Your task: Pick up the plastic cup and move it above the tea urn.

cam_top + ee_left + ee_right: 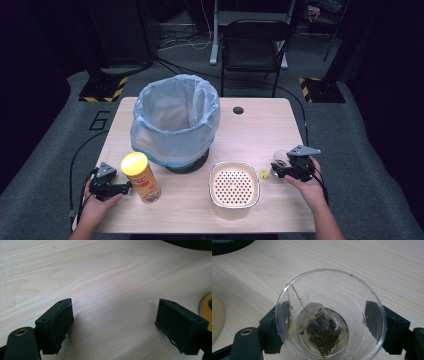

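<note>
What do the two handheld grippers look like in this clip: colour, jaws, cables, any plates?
Both are black. The left gripper and the right gripper each carry a grey three-cornered plate on top and trail a black cable. The jaws are blocky, with flat dark pads and small holes on top. A brass-ringed hole sits low at the left.

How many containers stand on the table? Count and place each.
4: the lined bin at the back, the yellow can front left, the strainer bowl front centre, the clear cup inside the right hand-held gripper.

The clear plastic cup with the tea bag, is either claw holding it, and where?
The right claw straddles the clear plastic cup at its lower wall; whether its pads press yet cannot be told. The left claw holds nothing.
</note>
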